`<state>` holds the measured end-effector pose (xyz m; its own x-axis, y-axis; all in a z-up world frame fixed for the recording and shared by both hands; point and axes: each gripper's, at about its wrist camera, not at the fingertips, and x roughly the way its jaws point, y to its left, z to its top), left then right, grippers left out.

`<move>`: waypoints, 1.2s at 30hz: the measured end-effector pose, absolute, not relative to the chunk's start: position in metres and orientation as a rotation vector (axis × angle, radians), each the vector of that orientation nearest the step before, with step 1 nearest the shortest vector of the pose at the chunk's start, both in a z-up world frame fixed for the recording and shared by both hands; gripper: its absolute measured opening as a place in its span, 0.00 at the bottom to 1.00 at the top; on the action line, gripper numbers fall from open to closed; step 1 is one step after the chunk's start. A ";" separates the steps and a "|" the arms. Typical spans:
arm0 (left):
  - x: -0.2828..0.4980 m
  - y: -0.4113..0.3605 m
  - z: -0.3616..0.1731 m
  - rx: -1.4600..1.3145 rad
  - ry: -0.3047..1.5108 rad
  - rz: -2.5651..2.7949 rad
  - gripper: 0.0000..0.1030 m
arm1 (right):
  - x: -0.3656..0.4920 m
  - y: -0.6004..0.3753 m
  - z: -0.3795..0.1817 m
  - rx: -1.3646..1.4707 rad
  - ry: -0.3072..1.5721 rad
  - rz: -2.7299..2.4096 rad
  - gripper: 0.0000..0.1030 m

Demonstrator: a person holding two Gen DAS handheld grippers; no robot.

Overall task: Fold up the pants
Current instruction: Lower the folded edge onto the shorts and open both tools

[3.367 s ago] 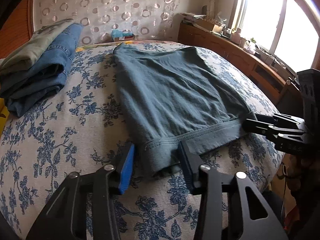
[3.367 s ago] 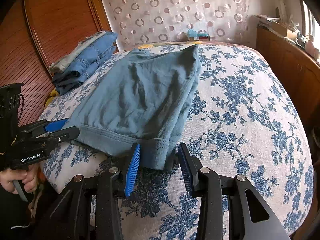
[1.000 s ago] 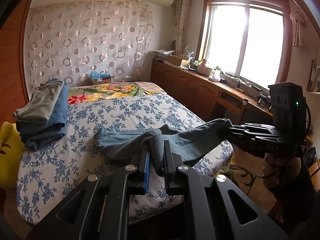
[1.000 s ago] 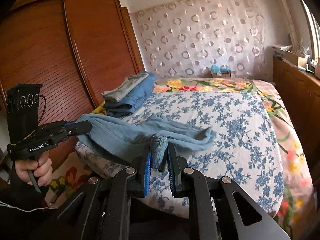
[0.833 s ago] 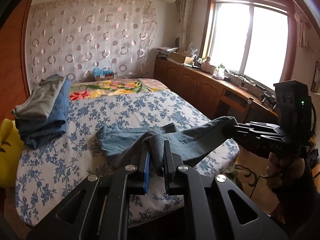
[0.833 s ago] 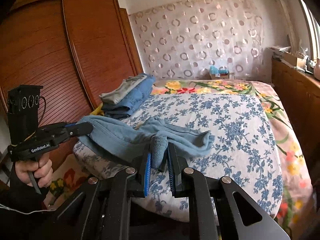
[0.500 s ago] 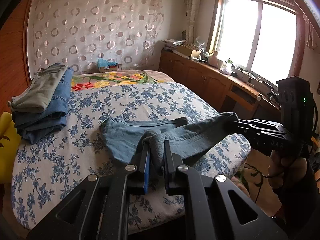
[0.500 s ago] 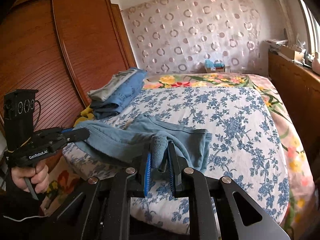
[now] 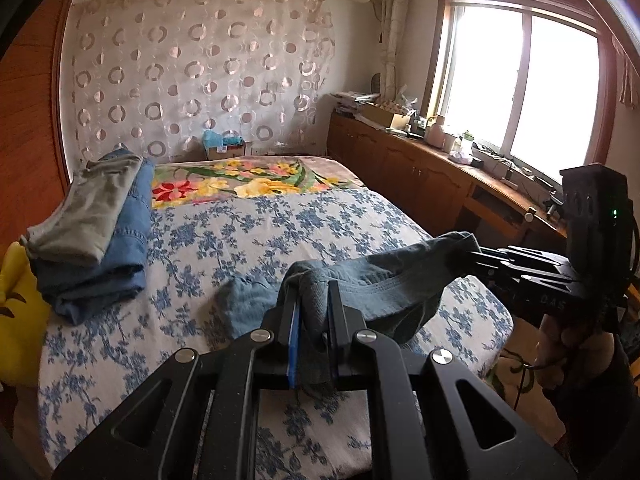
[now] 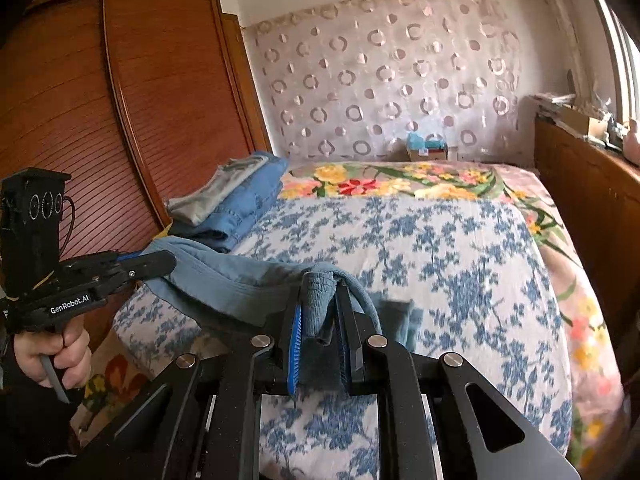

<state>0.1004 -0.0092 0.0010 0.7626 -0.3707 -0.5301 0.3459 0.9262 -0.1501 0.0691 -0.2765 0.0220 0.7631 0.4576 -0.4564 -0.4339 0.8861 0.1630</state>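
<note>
Two tools, left tool point(image 9: 312, 312) and right tool point(image 10: 320, 312), are each clamping a waistband corner of the pants point(image 9: 384, 280), now lifting them higher off the bed point(image 9: 280, 220), legs bunching beneath; fold is underway.

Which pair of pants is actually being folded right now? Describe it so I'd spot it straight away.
Start at the bed with the blue-flowered cover. Near its foot, the teal-blue pants hang stretched between the left gripper and the right gripper, each clamped on the waistband. Unlike the folded pile of denim and grey by the wardrobe, these are lifted, unfolded and soft knit.
</note>
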 end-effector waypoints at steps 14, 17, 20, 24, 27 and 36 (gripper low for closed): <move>0.141 -0.015 -0.029 -0.020 0.667 -0.348 0.12 | 0.121 -0.266 -0.002 0.016 0.607 0.446 0.15; 0.149 -0.017 -0.035 -0.014 0.685 -0.333 0.12 | 0.134 -0.263 -0.006 0.012 0.634 0.438 0.15; 0.155 -0.019 -0.041 -0.012 0.701 -0.326 0.12 | 0.143 -0.259 -0.010 0.006 0.656 0.432 0.15; 0.157 -0.017 -0.046 -0.031 0.711 -0.322 0.22 | 0.150 -0.257 -0.013 0.003 0.668 0.410 0.19; 0.153 -0.014 -0.045 -0.035 0.702 -0.325 0.38 | 0.148 -0.258 -0.012 0.012 0.661 0.399 0.24; 0.127 0.002 -0.058 -0.038 0.715 -0.312 0.45 | 0.122 -0.279 -0.019 0.006 0.662 0.376 0.30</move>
